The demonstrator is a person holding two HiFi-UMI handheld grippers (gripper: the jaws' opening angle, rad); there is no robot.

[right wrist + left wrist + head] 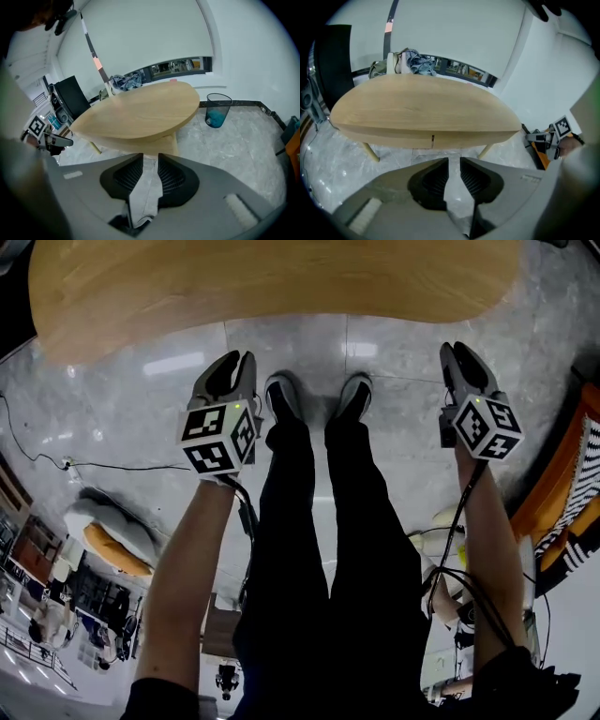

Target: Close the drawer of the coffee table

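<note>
Black trousers [328, 549] and a pair of dark shoes [281, 395] are filling the middle of the head view, with the person standing on grey marble floor tiles [394, 343] just short of the coffee table [272, 277]. Its oval wooden top is stretching across in front of both grippers, and in the left gripper view the drawer [432, 138] is showing only as a short dark seam in the band under the top, lying flush as far as I can tell. A blue waste bin [218, 110] is standing well off the table's far end, a heap of cloth [417, 62] is lying beyond it, and a thin cable [37, 460] is trailing over the floor at the person's left. Bare floor is lying between the table's edge and the shoes. Both forearms are reaching forward and down. The left gripper [239, 360] and right gripper [461, 354] are hanging apart from the table, each with its jaws a narrow gap apart and only floor showing between them.
</note>
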